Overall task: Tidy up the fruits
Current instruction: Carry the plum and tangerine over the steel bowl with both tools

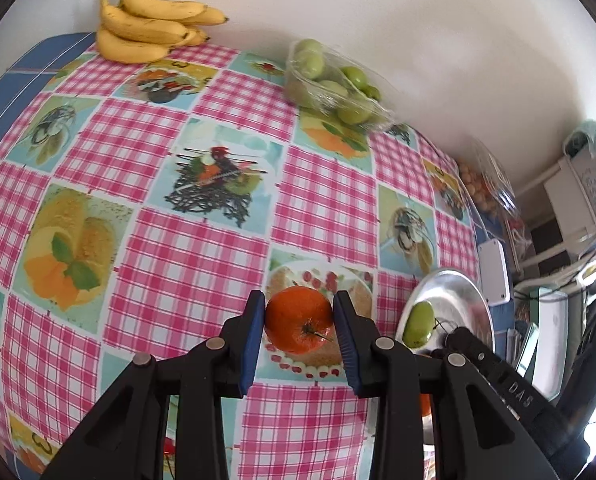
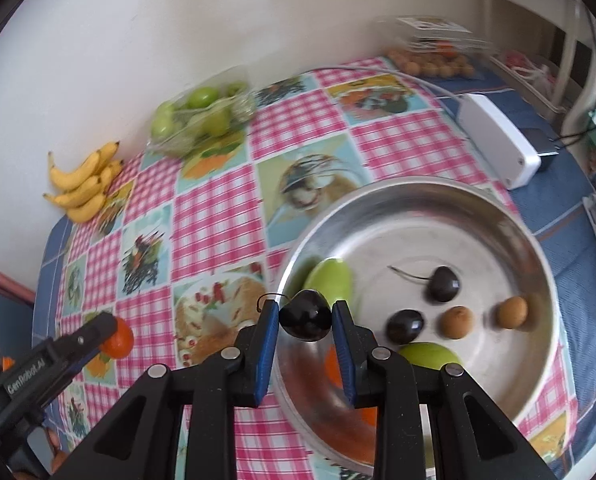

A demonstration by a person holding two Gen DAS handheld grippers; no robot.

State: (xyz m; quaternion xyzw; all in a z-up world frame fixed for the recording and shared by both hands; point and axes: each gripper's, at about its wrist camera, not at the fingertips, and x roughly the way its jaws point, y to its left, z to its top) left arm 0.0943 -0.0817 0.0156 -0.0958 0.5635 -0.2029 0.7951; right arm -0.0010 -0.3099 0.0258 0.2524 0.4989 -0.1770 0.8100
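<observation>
Left wrist view. The left gripper (image 1: 299, 312) is pointing steeply down over the checked tablecloth (image 1: 186, 264), and its blue pads (image 1: 254, 340) are pressing on both sides of an orange tangerine (image 1: 299, 319), stem side facing the camera. Far ahead of the fingers, against the wall, a bunch of bananas (image 1: 146, 24) is lying to the left and a clear tray of green fruit (image 1: 333, 80) to the right. Just to the right of the right-hand finger a metal bowl (image 1: 465, 296) is sitting, with one green fruit (image 1: 417, 324) inside it; the black body of the right gripper (image 1: 477, 352) is reaching over its near edge.

Right wrist view. The right gripper (image 2: 305, 320) is clenching a dark cherry (image 2: 305, 320) between its pads, the thin stem curling over the left-hand finger. The held cherry is hanging above the left rim of the metal bowl (image 2: 537, 248). Inside the bowl, beyond and to the right of the fingers, are lying a green fruit (image 2: 331, 284), a stemmed cherry (image 2: 443, 284), another cherry (image 2: 405, 326), two small brown fruits (image 2: 457, 322), and a second green fruit (image 2: 429, 354) near the right-hand finger. Well to the left of the fingers, the left gripper (image 2: 112, 330) is holding the tangerine (image 2: 118, 340) over the tablecloth (image 2: 214, 216). Farther ahead the bananas (image 2: 84, 184) and the tray of green fruit (image 2: 202, 120) are sitting by the wall, and a white box (image 2: 497, 140) is lying ahead to the right.
</observation>
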